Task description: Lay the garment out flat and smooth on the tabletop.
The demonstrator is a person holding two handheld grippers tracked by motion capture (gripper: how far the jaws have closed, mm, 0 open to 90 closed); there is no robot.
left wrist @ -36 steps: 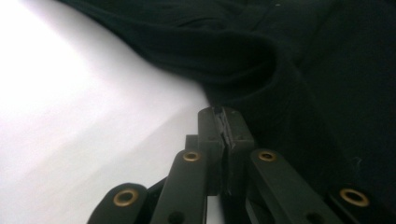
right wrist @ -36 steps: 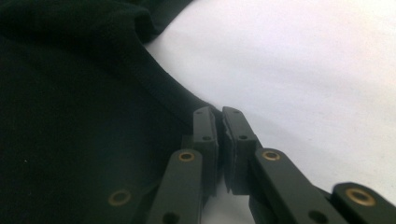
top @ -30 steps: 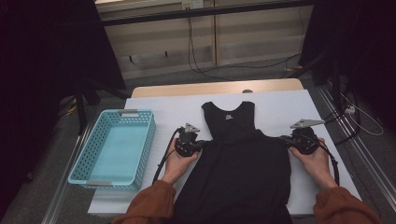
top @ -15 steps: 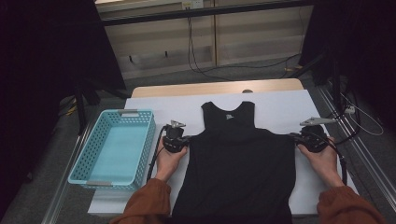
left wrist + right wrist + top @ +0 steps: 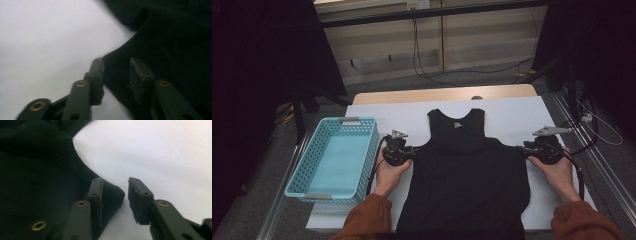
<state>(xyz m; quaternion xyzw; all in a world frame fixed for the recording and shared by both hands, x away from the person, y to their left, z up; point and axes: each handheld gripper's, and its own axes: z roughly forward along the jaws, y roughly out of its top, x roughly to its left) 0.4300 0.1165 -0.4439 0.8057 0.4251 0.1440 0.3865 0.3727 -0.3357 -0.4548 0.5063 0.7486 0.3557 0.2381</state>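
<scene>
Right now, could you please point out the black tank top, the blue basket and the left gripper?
black tank top (image 5: 469, 175): high view, middle of its body.
blue basket (image 5: 300, 170): high view, left wall.
left gripper (image 5: 413, 149): high view, between its fingertips.

A pale wooden tabletop (image 5: 442, 94) carries a wide white sheet (image 5: 512, 117) over most of its surface. A black sleeveless fabric top (image 5: 467, 180) lies flat on the sheet, neck away. A light-blue perforated plastic basket (image 5: 307, 170) sits at its left edge.

No legible txt; neck tag on tank top (image 5: 457, 150) too small.
</scene>
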